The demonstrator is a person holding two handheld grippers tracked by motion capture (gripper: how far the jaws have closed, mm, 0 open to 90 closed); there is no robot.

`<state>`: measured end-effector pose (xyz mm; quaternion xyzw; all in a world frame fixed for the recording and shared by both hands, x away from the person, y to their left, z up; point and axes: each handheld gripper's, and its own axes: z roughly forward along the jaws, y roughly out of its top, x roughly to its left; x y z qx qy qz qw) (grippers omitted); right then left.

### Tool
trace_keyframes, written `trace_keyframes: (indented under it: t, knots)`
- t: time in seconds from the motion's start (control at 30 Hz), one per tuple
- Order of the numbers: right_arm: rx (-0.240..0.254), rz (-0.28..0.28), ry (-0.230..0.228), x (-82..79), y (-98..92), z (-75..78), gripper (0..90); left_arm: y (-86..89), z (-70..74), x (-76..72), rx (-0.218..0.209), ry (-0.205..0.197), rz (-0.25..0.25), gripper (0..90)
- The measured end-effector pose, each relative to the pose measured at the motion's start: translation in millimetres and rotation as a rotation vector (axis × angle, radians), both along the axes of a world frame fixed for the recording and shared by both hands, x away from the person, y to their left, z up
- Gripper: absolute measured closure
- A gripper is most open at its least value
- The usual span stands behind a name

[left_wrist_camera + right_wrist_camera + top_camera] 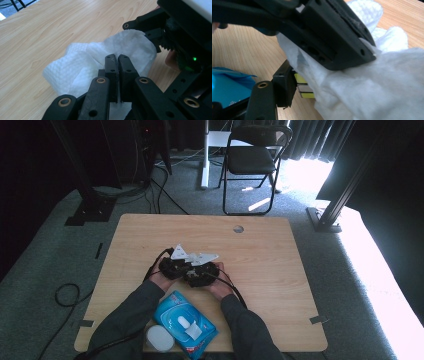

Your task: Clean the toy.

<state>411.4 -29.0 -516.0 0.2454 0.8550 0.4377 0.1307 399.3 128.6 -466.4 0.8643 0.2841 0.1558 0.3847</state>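
Light wooden table (280,270) with a small round hole (238,228) near the far edge and tape tabs at two near corners. On the near edge, a blue wipes pack (185,322) with white flap, touching a white round lid (160,338) at its left. Beyond, grey carpet (45,260) with black cables (67,295), a black folding chair (252,160), a white post (205,155), dark frame legs and curtains.

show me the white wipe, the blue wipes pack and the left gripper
white wipe (75,67), left gripper view, its crumpled middle
blue wipes pack (172,307), high view, its blue top
left gripper (117,58), left gripper view, between its shut fingertips
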Motion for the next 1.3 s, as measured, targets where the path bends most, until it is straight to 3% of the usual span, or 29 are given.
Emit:
trace_keyframes:
  t: [0.2, 0.47, 0.83, 1.03, 1.17, 1.3]
  knots:
    - [0.006, -0.02, 0.002, 2.7, -5.1, 0.1, 34.3, 9.5, 0.0, -3.5, -0.022, 0.015, -0.001, 87.1]
    - [0.0, -0.032, 0.001, 2.5, -6.6, 0.2, 34.3, 18.0, -0.9, -7.4, -0.011, 0.007, 0.002, 87.1]
    - [-0.021, -0.016, -0.002, -0.3, -7.3, -2.8, 34.3, 39.6, -5.7, 3.0, -0.009, 0.018, 0.1, 87.1]
    - [-0.036, 0.014, -0.005, -3.7, -0.7, -4.1, 34.3, 38.6, -7.5, 6.5, 0.005, 0.019, 0.131, 87.1]
    - [-0.039, 0.033, -0.005, -5.3, 4.5, -5.1, 34.3, 31.8, -7.2, 5.3, 0.008, 0.017, 0.122, 87.1]
    - [-0.042, 0.035, -0.009, -5.7, 8.7, -4.3, 34.3, 24.0, -6.1, -1.0, -0.009, 0.021, 0.073, 87.1]
